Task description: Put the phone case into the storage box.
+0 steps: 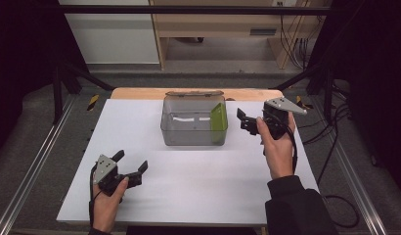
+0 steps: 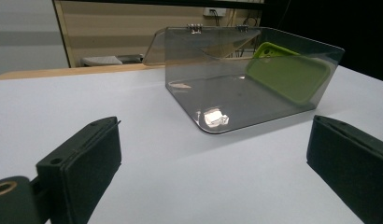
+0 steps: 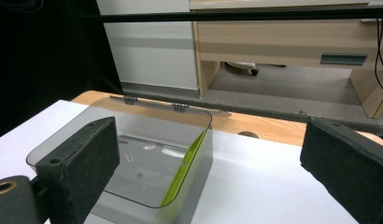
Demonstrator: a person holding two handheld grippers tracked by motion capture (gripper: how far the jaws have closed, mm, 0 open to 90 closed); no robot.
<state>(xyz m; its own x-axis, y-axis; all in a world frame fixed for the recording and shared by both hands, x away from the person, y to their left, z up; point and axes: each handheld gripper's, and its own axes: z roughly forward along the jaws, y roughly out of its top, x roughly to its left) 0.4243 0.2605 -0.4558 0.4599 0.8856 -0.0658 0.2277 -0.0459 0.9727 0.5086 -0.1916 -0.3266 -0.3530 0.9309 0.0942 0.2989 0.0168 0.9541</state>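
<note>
Black grippers (image 1: 131, 164), grey plates, dark sleeve (image 1: 296, 208)

White surface (image 1: 189, 196) on a wooden top whose far edge (image 1: 140, 93) shows behind it. Beyond that edge, grey carpet floor (image 1: 213, 66). Past the carpet, a white cabinet (image 1: 115, 34) on the left and a light wood desk (image 1: 223, 22) beside it, with cables (image 1: 291, 44) hanging at the desk's right end. Black frame bars (image 1: 189, 9) cross above the surface. Metal rails (image 1: 32, 171) flank it both sides. Dark curtains (image 1: 22, 49) either side. Dim, even light.
</note>
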